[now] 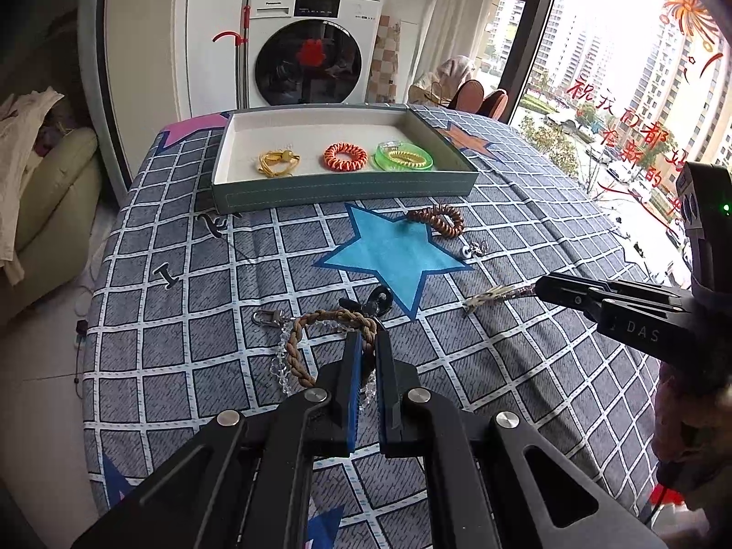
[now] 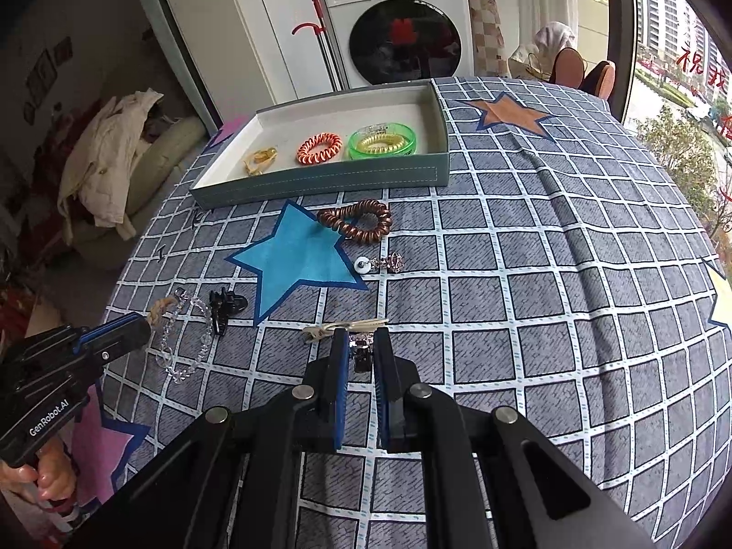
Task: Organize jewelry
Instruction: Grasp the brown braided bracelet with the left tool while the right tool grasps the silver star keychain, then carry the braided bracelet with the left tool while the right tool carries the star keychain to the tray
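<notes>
- My left gripper (image 1: 366, 343) is clenched on a braided rope bracelet (image 1: 315, 320); its loop hangs out to the left of my fingers, and a clear bead bracelet (image 2: 183, 347) trails beside it.
- Just ahead of those jaws lies a black clip (image 1: 377, 299), with a silver clasp (image 1: 265, 318) off to the left.
- Far ahead sits the tray (image 1: 343, 192), holding a yellow tie (image 1: 277, 162), an orange coil (image 1: 345, 157) and a green bangle (image 1: 402, 155), left to right.
- Between the tray and my jaws, a brown coil (image 2: 357, 222) and a small silver charm (image 2: 379, 264) lie on the checked cloth (image 2: 549, 297).
- My right gripper (image 2: 359, 343) is pinched shut on a sparkly hairpin (image 2: 361, 341), whose pale end sticks out to the left of my fingertips.
</notes>
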Demonstrator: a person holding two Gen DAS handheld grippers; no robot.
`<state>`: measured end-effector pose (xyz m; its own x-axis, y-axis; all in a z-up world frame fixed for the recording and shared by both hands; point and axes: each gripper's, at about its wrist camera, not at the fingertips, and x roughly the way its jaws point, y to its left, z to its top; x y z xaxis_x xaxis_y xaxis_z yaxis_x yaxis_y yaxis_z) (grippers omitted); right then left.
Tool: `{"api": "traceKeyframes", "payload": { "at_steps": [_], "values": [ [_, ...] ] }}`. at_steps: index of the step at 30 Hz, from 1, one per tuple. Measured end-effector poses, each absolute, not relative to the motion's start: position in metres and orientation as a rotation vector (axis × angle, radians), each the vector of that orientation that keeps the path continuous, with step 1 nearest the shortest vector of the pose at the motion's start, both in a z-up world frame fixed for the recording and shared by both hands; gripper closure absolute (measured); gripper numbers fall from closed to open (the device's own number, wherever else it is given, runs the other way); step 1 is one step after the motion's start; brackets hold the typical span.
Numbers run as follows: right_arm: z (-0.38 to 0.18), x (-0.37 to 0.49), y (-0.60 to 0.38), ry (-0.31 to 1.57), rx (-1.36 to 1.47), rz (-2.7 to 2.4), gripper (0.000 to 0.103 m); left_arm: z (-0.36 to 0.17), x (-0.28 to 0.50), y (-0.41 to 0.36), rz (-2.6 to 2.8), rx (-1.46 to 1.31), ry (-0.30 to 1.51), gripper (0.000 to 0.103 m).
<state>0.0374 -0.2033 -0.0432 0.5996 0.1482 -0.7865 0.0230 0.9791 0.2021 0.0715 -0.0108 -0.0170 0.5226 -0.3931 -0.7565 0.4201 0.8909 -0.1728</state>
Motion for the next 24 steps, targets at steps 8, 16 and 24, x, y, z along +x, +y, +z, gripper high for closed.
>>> {"api": "traceKeyframes", "payload": {
  "at_steps": [8,16,24],
  "values": [
    [-0.022,0.037,-0.213,0.885,0.251,0.092,0.092,-0.003,0.075,-0.004,-0.482,0.014,0.865,0.078],
    [-0.002,0.055,-0.223,0.858,0.286,0.115,0.092,0.009,0.09,-0.001,-0.473,0.006,0.834,0.078],
    [0.018,0.095,-0.221,0.838,0.259,0.134,0.092,0.024,0.13,-0.003,-0.467,0.015,0.788,0.078]
  ]
}}
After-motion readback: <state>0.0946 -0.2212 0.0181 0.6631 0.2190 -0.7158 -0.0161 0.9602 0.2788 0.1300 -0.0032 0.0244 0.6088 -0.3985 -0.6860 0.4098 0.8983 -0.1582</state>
